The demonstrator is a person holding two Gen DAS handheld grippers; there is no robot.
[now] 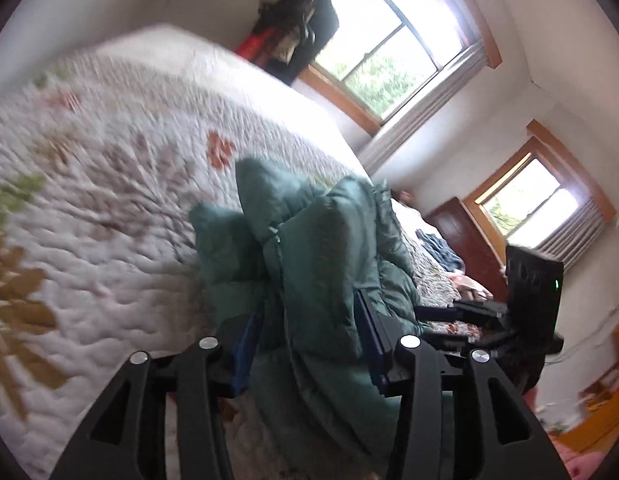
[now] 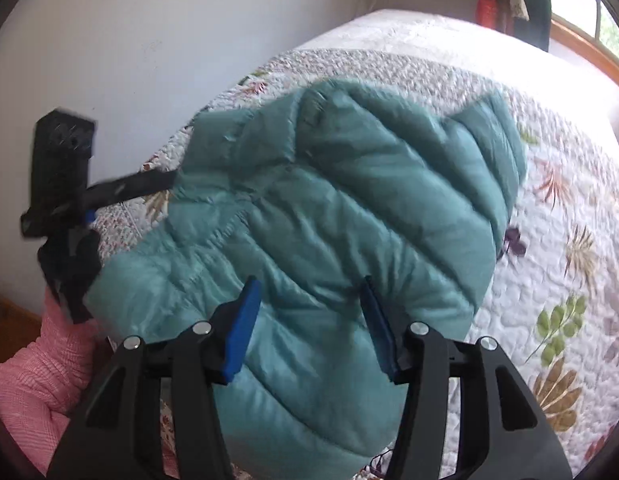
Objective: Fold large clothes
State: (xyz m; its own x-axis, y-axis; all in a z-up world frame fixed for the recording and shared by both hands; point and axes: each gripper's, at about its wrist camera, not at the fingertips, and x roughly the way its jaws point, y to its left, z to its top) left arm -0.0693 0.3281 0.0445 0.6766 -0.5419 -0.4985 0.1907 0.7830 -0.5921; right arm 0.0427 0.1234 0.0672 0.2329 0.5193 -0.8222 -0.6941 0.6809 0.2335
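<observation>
A teal quilted puffer jacket (image 2: 329, 208) lies spread on the floral quilt of the bed (image 2: 549, 240). My right gripper (image 2: 311, 320) hovers open over its near part, and the blue pads (image 2: 245, 316) stand wide apart with jacket fabric showing between them. In the left wrist view the jacket (image 1: 309, 248) rises in a thick bunched fold between the wide-set fingers of my left gripper (image 1: 307, 332), which looks open around it. The left gripper (image 2: 165, 182) reaches the jacket's far left edge. The right gripper (image 1: 421, 316) shows at the jacket's right side.
The bed quilt (image 1: 109, 200) fills most of both views. Dark clothes (image 1: 297, 28) hang by a window (image 1: 389, 52) behind the bed. A dark blue garment (image 1: 441, 252) lies further along the bed. A pink sleeve (image 2: 37, 364) is at lower left.
</observation>
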